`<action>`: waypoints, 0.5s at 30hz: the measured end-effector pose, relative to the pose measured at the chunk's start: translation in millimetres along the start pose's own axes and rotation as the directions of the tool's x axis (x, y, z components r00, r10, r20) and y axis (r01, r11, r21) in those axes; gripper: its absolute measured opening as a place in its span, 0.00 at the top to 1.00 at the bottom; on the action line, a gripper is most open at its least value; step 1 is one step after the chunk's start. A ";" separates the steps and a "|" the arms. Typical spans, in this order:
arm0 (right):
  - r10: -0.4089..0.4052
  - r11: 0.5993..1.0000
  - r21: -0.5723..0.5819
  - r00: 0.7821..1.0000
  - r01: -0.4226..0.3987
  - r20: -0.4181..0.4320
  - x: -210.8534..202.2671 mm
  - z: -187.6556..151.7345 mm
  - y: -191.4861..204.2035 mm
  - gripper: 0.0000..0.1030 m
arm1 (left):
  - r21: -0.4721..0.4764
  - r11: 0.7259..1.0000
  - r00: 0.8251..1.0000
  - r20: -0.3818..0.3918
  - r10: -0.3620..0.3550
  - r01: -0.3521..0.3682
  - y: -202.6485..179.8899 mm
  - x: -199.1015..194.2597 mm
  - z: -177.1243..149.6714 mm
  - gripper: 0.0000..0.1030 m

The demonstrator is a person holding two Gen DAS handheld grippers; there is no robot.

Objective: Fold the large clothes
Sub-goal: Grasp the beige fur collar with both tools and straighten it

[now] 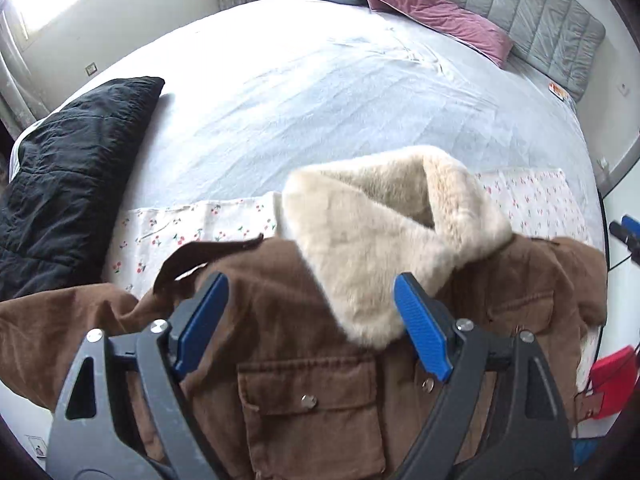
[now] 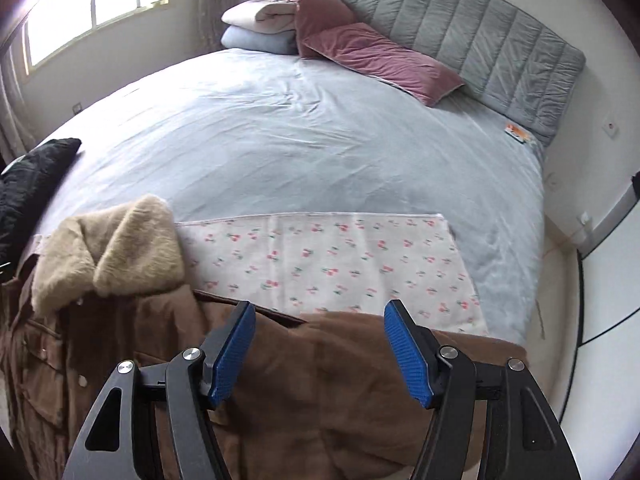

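A brown jacket (image 1: 280, 360) with a cream fur collar (image 1: 380, 232) lies on the near edge of the bed, over a white cherry-print cloth (image 1: 180, 236). My left gripper (image 1: 310, 304) is open above the jacket's chest, its blue pads (image 1: 204, 320) on either side of the collar's lower end. In the right wrist view the jacket (image 2: 320, 380) spreads below my right gripper (image 2: 320, 328), which is open and empty over a sleeve. The collar (image 2: 112, 248) sits to its left, the cherry cloth (image 2: 328, 264) just ahead.
The bed (image 1: 320, 100) has a pale blue sheet. A black quilted garment (image 1: 68, 184) lies at its left edge. Pink pillows (image 2: 376, 56), folded blankets (image 2: 260, 28) and a grey headboard (image 2: 480, 32) are at the far end. A red object (image 1: 612, 380) is at right.
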State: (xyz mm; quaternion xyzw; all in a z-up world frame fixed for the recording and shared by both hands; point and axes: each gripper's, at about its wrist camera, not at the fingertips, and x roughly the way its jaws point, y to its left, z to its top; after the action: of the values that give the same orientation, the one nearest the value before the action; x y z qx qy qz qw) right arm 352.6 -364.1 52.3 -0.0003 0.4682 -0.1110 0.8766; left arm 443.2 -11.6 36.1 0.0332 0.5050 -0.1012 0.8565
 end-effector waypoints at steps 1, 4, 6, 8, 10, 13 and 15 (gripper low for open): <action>0.048 0.999 -0.007 0.999 -0.048 -0.001 9.8 9.9 24.2 0.34 | -0.024 1.000 1.000 -0.012 -0.012 0.011 -1.9 10.2 12.2 0.18; 0.177 0.984 -0.023 0.984 -0.177 -0.007 40.1 28.6 91.5 0.34 | -0.052 0.998 0.999 -0.038 -0.025 0.023 -11.9 48.6 39.8 0.18; 0.238 0.971 -0.031 0.971 -0.239 -0.028 66.3 35.7 131.2 0.34 | -0.067 0.998 0.998 -0.070 -0.010 0.006 -18.1 76.4 46.8 0.20; 0.262 0.963 -0.049 0.964 -0.264 -0.044 94.8 38.3 162.5 0.34 | -0.083 0.996 0.994 -0.112 0.006 -0.015 -19.0 101.8 49.7 0.26; 0.245 0.966 -0.069 0.968 -0.248 -0.053 122.6 40.1 186.7 0.34 | -0.093 0.995 0.988 -0.156 0.011 -0.026 -18.2 124.2 46.7 0.28; 0.182 0.979 -0.082 0.980 -0.189 -0.082 164.6 36.4 204.9 0.35 | -0.125 0.992 0.969 -0.245 -0.008 -0.024 -10.9 152.0 32.2 0.41; 0.086 0.991 -0.101 0.994 -0.093 -0.066 179.9 26.3 208.9 0.70 | -0.210 0.974 0.956 -0.257 -0.139 0.085 -1.5 161.3 20.5 0.59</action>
State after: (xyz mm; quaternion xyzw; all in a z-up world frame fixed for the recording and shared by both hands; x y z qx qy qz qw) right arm 511.5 -198.1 -102.4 -0.0214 0.4995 -0.0470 0.8647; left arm 536.2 -38.8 -94.4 -0.0666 0.6257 -0.0938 0.7715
